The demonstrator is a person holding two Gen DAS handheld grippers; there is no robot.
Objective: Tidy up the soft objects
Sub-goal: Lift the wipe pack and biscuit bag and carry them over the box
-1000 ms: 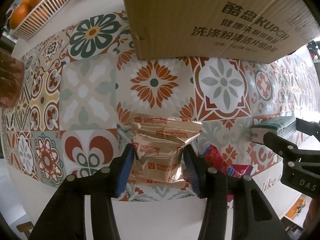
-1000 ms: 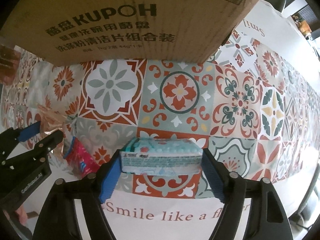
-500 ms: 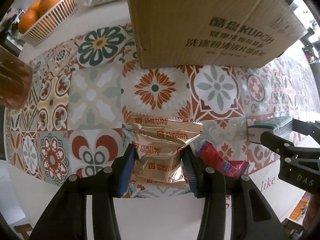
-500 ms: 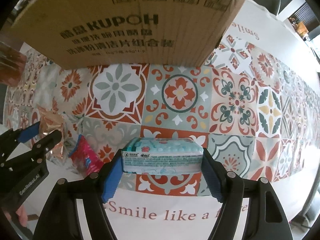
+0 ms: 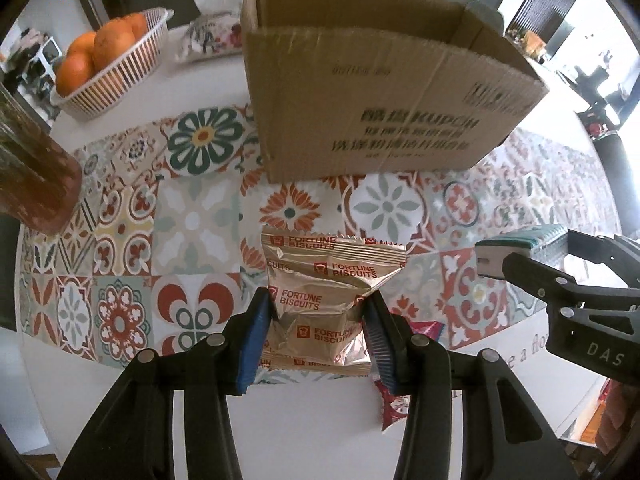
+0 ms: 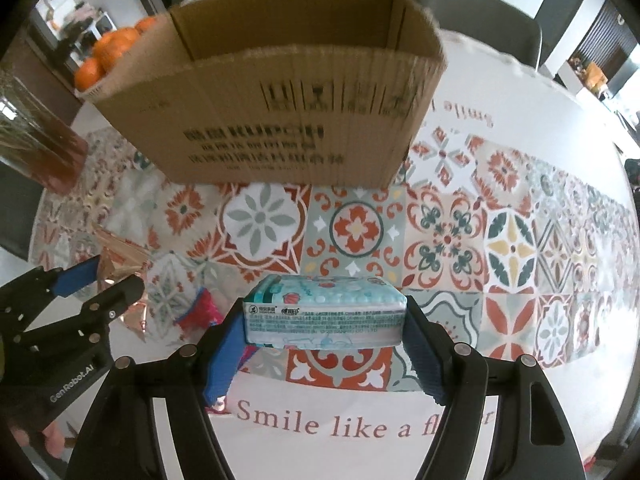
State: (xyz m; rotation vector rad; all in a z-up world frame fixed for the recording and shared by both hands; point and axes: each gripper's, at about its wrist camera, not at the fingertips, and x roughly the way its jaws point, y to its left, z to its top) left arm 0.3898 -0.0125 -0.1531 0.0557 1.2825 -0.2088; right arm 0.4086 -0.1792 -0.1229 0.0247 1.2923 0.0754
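Pinching a gold foil packet of Fortune Biscuits [image 5: 320,300], the left gripper [image 5: 316,336] has its blue-padded jaws clamped on the packet's lower half, so the foil creases inward between them while the upper, crimped end fans out wider above. The right gripper [image 6: 324,336] has its jaws closed on the two short ends of a pale blue tissue pack [image 6: 324,314], held level with its printed long side facing the camera. Both packets are lifted clear of the patterned tile cloth that covers the worktop [image 6: 460,240].

An open cardboard box [image 5: 372,96] stands on that cloth toward the far edge, ahead of both grippers, its printed side facing them and its top open. A red snack wrapper [image 6: 202,310] lies on the cloth near the front edge, between the two grippers and partly hidden behind the left gripper's right jaw in the left wrist view. At the far left of the worktop sits a white basket of oranges [image 5: 108,68], and just beside the box a floral tissue holder [image 5: 208,32]. A brown glass jar [image 5: 32,176] stands at the left edge.
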